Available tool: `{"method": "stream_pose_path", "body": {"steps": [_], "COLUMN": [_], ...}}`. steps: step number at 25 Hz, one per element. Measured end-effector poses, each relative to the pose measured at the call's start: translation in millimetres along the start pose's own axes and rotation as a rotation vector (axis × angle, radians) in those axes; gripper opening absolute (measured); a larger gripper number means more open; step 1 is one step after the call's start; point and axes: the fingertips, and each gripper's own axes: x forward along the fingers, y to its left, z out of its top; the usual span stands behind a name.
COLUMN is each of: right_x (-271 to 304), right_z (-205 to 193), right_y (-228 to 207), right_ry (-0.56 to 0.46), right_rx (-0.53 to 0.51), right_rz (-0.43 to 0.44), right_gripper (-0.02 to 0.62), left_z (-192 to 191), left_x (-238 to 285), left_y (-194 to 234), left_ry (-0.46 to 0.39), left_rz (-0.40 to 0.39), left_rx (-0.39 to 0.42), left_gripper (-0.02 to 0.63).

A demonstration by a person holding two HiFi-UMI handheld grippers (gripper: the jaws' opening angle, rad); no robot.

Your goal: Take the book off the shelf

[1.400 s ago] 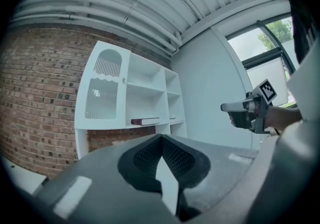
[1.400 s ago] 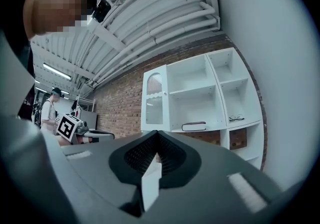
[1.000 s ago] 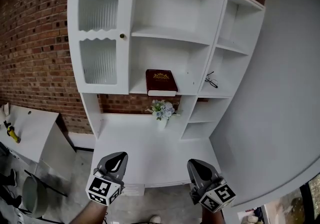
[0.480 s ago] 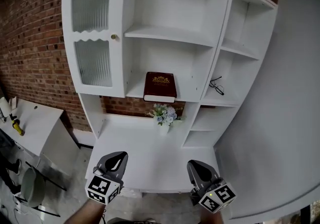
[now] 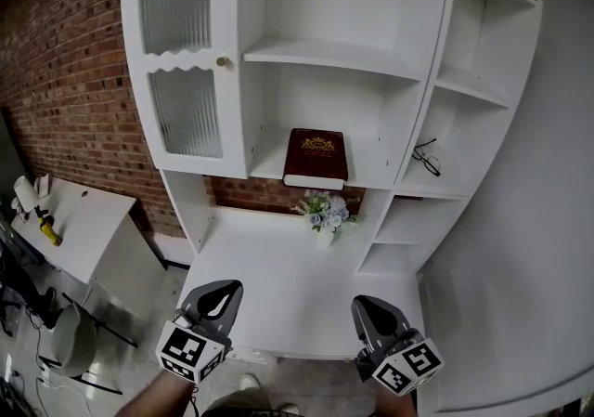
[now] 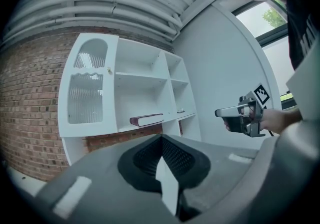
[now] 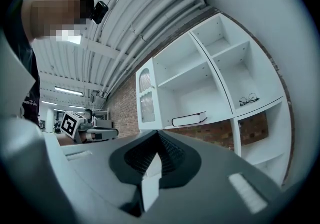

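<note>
Far to the left of my left gripper [image 5: 223, 287], a rough red brick wall [image 5: 65, 81] stands behind a small white side table [image 5: 83, 220]. That gripper points level at the shelf unit [image 5: 408, 118]. Its dark, finely ribbed jaws are pressed together with nothing between them.

Ahead of it and higher up, the unit's smooth white door [image 5: 186, 160] has two panes of ribbed glass, the upper one arched, and a small round brass knob [image 5: 222, 61]. Below both grippers lies the flat white desk top [image 5: 269, 285].

Ahead and above, about midway between my two grippers, the book [image 5: 316, 155] lies flat on the middle shelf. It is a dark red hardback with a gold emblem, and its pale page edge sits at the shelf's front lip. Well apart from both grippers, it is untouched. Just under it, a small bunch of pale flowers [image 5: 326, 211] stands in a white vase on the desk.

My right gripper [image 5: 365, 302] also points level, its jaws fully closed and empty. Ahead of it and slightly right, thin wire-framed glasses [image 5: 426, 158] rest on a shelf in the narrower column. Further right is a smooth pale wall [image 5: 548, 220].
</note>
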Motion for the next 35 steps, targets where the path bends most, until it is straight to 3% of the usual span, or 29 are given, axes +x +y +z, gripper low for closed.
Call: {"method": "stream_pose_path", "body": {"steps": [9,17,35], "right_x": [41.0,78.8,136.1], "right_z": [-3.4,12.6,23.5], "right_y": [-15.5,-25.5,-36.2], "right_ry": [0.018,0.018,0.041], "right_rx": [-0.005,-0.042,-0.137], "right_rz": [-0.033,-0.073,-0.186], "right_gripper": [0.023,0.023,0.023], "left_z": [-4.0,-2.0,-15.3], "left_x": [27.4,64.7,122.2], "left_y": [41.0,79.2,111.1], "left_ry": [-0.005,-0.028,-0.039], "left_rz": [-0.004,-0.053,-0.231], "left_rx": [-0.023,-0.024,-0.024], "left_gripper": [0.0,0.0,0.0]}}
